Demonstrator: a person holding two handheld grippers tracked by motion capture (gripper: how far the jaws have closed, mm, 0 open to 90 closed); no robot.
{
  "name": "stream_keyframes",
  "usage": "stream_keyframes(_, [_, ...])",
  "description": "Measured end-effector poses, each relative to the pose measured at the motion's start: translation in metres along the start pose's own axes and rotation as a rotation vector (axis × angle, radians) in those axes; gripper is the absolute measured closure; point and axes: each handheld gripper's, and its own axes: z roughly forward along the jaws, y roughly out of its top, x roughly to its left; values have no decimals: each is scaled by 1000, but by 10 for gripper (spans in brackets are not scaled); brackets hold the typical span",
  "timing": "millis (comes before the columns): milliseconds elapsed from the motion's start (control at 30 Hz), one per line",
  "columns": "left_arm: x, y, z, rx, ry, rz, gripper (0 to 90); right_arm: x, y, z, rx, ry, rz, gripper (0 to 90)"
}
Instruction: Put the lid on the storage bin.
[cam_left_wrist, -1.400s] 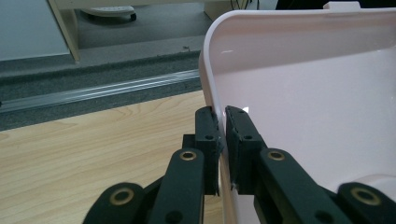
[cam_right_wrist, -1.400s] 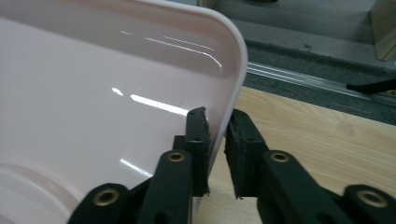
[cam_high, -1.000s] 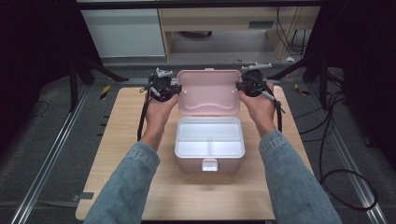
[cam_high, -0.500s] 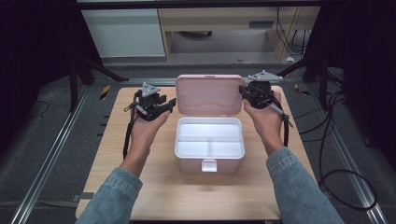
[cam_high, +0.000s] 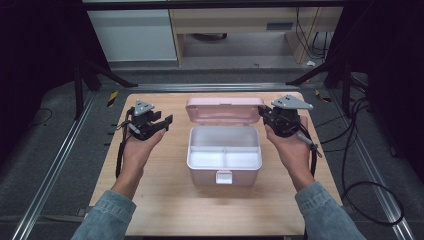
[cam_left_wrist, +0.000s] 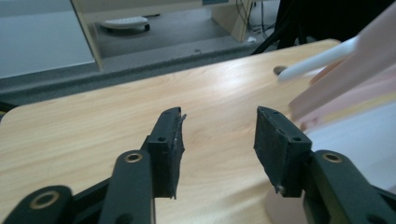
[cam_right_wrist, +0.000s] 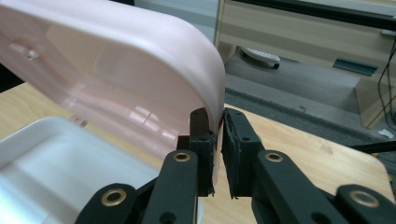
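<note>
A pink box stands in the middle of the wooden table with its lid raised at the back. Inside sits a white divided tray. My right gripper is at the lid's right end. In the right gripper view it is shut on the rim of the lid, above the white tray. My left gripper hovers to the left of the box, apart from it. The left gripper is open with nothing between its pads, and the blurred lid lies to its right.
A beige cabinet and a white panel stand behind the table. Black stand legs flank the far corners. Cables lie on the floor at the right. There is bare tabletop in front of the box and on its left.
My left gripper has let go of the lid's left end, opened and drawn away to the left. The right gripper has stayed shut on the lid's right edge.
</note>
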Motion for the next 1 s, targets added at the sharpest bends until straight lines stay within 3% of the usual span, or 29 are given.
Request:
stream_keyframes(200, [5,-16,-2,36,3,6,450,6,-18,-15,12,41,22,795])
stream_keyframes(367, [9,-28,-3,64,-5,-1,405,9,-30,-26,16,91,75,745])
stream_keyframes(633, [12,-44,2,103,-6,-4,348,12,-49,-37,63,116,88,646])
stream_keyframes(767, [14,-48,4,115,-1,-9,306,7,-62,-44,90,104,103,523])
stream_keyframes(867, [16,-51,5,122,3,-14,270,1,-75,-52,118,55,81,468])
stream_keyframes(1000, [19,-55,8,139,10,-16,218,-15,-86,-58,121,-15,93,364])
